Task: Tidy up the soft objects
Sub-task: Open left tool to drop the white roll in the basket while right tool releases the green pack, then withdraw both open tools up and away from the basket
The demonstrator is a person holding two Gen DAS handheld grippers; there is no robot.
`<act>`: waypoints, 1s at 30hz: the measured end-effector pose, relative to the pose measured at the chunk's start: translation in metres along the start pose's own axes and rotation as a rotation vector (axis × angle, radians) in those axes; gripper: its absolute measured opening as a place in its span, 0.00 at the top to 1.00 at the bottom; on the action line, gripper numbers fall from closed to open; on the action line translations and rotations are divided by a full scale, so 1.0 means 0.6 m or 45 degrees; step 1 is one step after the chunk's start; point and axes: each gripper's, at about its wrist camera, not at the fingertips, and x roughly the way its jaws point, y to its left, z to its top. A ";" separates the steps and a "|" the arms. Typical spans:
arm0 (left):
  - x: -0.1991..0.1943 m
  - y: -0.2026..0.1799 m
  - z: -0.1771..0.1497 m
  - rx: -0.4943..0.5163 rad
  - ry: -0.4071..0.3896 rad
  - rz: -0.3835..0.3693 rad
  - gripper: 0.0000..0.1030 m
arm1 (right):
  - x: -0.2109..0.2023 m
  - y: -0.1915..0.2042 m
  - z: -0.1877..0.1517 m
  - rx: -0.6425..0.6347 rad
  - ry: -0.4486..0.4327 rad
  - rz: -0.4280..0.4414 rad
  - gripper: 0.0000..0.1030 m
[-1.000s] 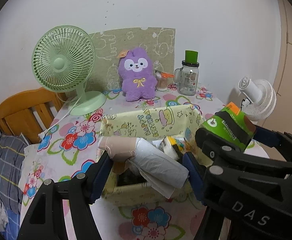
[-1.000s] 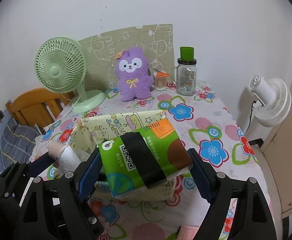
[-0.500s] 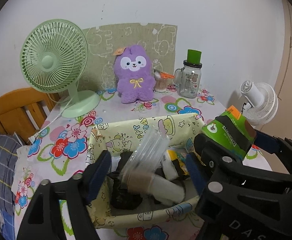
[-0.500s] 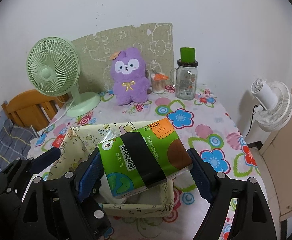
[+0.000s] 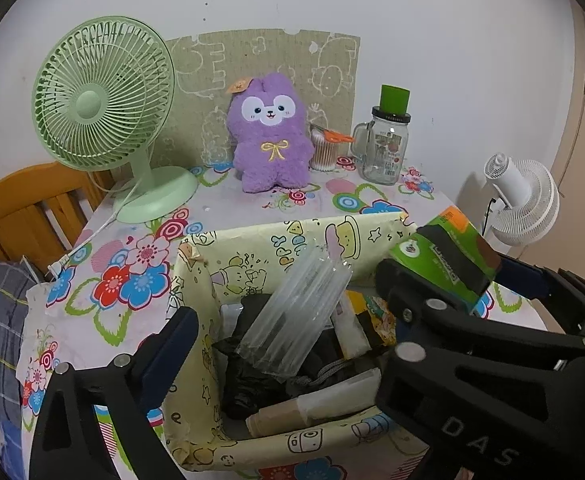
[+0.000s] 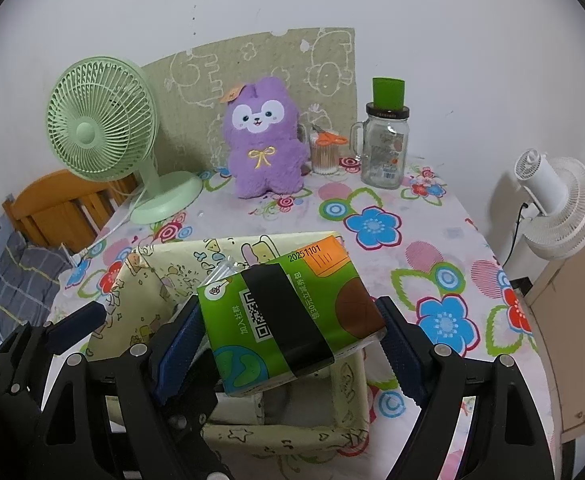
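The green tissue pack (image 6: 288, 316) sits pinched between the jaws of my right gripper (image 6: 292, 336), which are closed onto its two short ends, so its long axis runs straight across from one finger to the other. It hangs above the near right corner of the yellow cartoon-print storage box (image 6: 148, 280), tilted a little, with the box's open mouth lying below and to the left of it. I judge the coming move to be a short drop down and leftward into that box.

My left gripper (image 5: 292, 344) is over the same box with jaws spread and nothing between them; a clear plastic roll (image 5: 296, 316) lies slanted on the black bags (image 5: 248, 376) inside the box. The purple plush bunny (image 5: 268, 136) stands well beyond the box.
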 end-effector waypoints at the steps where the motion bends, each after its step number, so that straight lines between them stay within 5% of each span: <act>1: 0.001 0.000 -0.001 0.002 0.002 0.006 0.02 | 0.003 0.001 0.000 -0.002 0.004 0.003 0.17; 30: -0.040 0.002 -0.030 0.005 0.000 0.012 0.01 | -0.021 0.004 -0.024 -0.017 0.018 0.020 0.10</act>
